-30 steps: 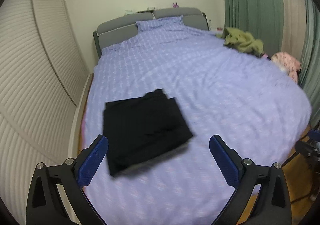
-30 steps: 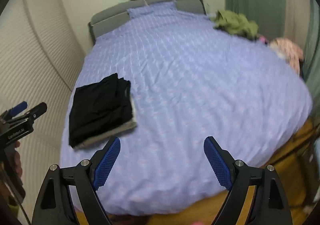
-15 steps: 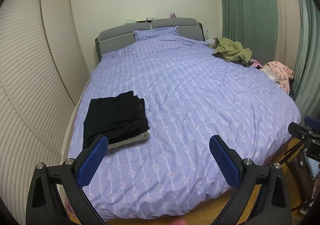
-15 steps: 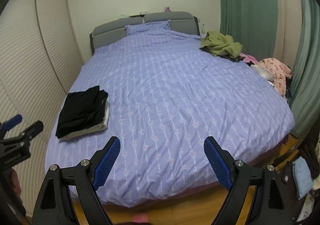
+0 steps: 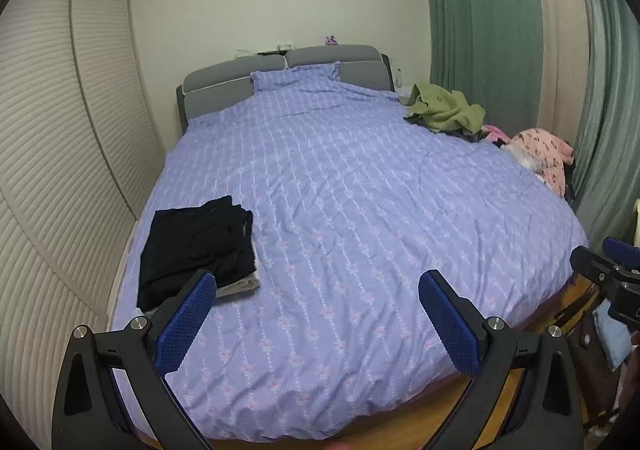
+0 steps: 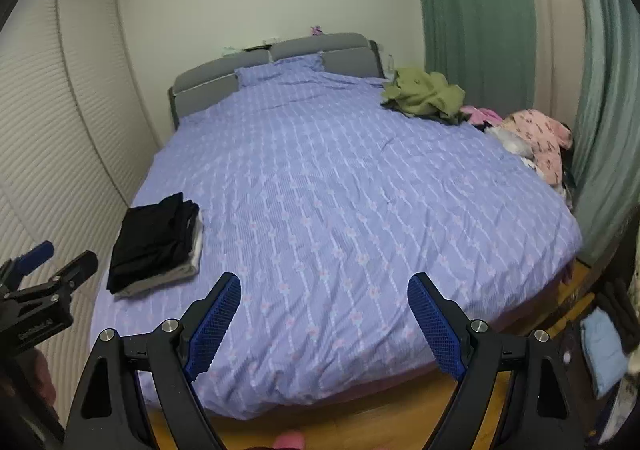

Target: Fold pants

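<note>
Two grippers, both backed well away from the bed compared with a second ago: back then the folded black pants (image 5: 198, 248) filled the space right in front of the left gripper (image 5: 318, 314), and now they sit small at about 10 o'clock of it, with the whole purple duvet (image 5: 360, 210) and a strip of wooden floor (image 6: 360, 418) in view. Left gripper's blue pads (image 5: 186, 324) are spread wide with nothing between them, same as before. Right gripper (image 6: 324, 320) is spread wide too, nothing in it, hovering past the foot of the bed. The pants are folded into a neat dark stack lying on top of a lighter grey folded piece (image 6: 168, 278), near the left edge of the bed close to the slatted cream wardrobe doors (image 5: 60, 170); from the right wrist view that stack is at roughly 10 o'clock. Loads of open duvet from the stack across to the right side, nothing on it through the middle. Up at 1 o'clock by the grey headboard (image 5: 224, 90) there's a crumpled olive-green garment (image 5: 444, 112), and at 2 o'clock a pink patterned garment (image 5: 544, 150) hangs over the bed's right edge beside the green curtains (image 5: 480, 30). Each view catches the other gripper poking in from the side. No containers anywhere I can make out, just a blurry light-blue thing (image 6: 602, 350) down on the floor at 4 o'clock.
</note>
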Demonstrator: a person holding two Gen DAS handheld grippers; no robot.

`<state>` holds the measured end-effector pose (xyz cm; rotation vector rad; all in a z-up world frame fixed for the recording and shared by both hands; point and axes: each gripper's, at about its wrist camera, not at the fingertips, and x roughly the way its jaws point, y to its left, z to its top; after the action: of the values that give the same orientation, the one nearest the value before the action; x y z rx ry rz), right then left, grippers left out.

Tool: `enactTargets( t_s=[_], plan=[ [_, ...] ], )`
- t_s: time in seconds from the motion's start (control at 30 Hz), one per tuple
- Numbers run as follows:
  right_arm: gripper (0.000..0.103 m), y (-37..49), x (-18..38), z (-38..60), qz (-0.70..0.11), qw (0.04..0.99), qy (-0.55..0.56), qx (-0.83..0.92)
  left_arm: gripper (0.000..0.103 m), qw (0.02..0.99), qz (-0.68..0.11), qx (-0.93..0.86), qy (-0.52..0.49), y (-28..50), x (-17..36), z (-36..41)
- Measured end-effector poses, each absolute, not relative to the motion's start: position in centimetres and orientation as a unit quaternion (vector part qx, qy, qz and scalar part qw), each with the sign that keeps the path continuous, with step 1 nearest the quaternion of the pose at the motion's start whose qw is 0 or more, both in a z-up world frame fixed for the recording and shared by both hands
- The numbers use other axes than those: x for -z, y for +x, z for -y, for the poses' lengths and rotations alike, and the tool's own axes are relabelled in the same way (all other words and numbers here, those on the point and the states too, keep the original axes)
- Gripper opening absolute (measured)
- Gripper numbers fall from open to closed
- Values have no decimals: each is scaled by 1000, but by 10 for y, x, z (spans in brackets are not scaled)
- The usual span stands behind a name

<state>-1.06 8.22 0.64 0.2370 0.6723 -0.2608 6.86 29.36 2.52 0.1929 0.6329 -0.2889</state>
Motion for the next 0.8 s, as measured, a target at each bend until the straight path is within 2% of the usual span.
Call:
enactTargets(
  t_s=[0.37, 0.8],
  plan=[
    [87, -35, -16, -8, -329, 940, 68, 67, 103, 949, -300, 84, 53, 15, -28, -231],
    [87, -54, -18, 24, -320, 944, 69, 42, 103, 951, -292, 80, 59, -12, -35, -199]
  ],
)
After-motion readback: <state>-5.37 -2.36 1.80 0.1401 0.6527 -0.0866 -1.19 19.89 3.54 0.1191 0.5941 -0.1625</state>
